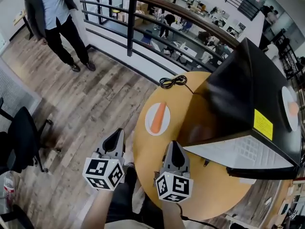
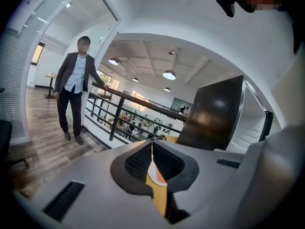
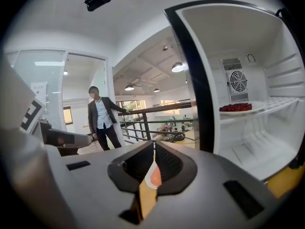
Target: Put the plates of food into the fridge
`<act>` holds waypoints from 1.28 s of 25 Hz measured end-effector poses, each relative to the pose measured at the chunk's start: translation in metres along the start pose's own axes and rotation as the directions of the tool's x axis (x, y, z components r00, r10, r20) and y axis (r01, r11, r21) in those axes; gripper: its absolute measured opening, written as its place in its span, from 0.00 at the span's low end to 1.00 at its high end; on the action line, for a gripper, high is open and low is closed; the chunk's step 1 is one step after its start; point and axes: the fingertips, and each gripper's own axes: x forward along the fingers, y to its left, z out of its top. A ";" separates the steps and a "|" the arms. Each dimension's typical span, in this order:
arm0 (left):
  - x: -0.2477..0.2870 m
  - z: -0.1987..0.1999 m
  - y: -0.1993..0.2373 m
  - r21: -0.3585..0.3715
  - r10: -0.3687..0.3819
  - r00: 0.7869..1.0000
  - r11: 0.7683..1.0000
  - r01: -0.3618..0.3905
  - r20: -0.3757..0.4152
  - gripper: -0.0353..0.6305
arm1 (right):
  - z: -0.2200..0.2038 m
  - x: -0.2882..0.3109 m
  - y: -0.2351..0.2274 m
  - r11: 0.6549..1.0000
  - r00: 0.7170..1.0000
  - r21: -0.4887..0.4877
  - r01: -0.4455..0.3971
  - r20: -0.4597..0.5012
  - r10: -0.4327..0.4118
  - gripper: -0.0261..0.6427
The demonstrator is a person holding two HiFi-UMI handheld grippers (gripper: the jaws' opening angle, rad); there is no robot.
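Carrot plate (image 1: 157, 119) ahead of left gripper (image 1: 119, 134) and right gripper (image 1: 172, 145), fingers together, empty

Three eyes on one table (image 1: 209, 199).
My head camera stares steeply down; the cameras on my left claw (image 1: 116, 136) and right claw (image 1: 172, 147) sit low, close behind the jaws, facing across it. All three catch the carrot plate (image 1: 157, 118), the fridge (image 1: 252, 94) and the standing person (image 1: 52, 13).
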 end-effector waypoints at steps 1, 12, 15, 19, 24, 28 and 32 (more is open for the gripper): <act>0.007 -0.002 0.007 -0.010 -0.004 1.000 1.000 0.004 -0.015 0.06 | -0.006 0.009 -0.001 1.000 1.000 0.002 0.015 -0.018 -0.015 0.07; 0.080 -0.066 0.026 -0.239 -0.219 0.930 0.959 0.150 -0.294 0.07 | -0.092 0.077 -0.026 0.989 0.943 0.091 0.115 -0.323 -0.080 0.07; 0.097 -0.091 0.021 -0.254 -0.269 0.886 0.950 0.179 -0.378 0.07 | -0.109 0.086 -0.037 0.983 0.923 0.084 0.161 -0.365 -0.120 0.07; 0.115 -0.110 0.014 -0.321 -0.316 0.834 0.930 0.179 -0.452 0.07 | -0.121 0.098 -0.043 0.968 0.903 0.132 0.211 -0.406 -0.142 0.07; 0.129 -0.131 0.013 -0.383 -0.342 0.782 0.912 0.144 -0.520 0.07 | -0.137 0.110 -0.054 0.943 0.881 0.199 0.265 -0.448 -0.153 0.07; 0.138 -0.140 0.014 -0.460 -0.361 0.771 0.882 0.099 -0.525 0.09 | -0.143 0.118 -0.062 0.937 0.856 0.202 0.285 -0.494 -0.154 0.08; 0.145 -0.146 0.018 -0.474 -0.353 0.761 0.878 0.068 -0.544 0.15 | -0.144 0.128 -0.064 0.934 0.842 0.216 0.284 -0.523 -0.135 0.10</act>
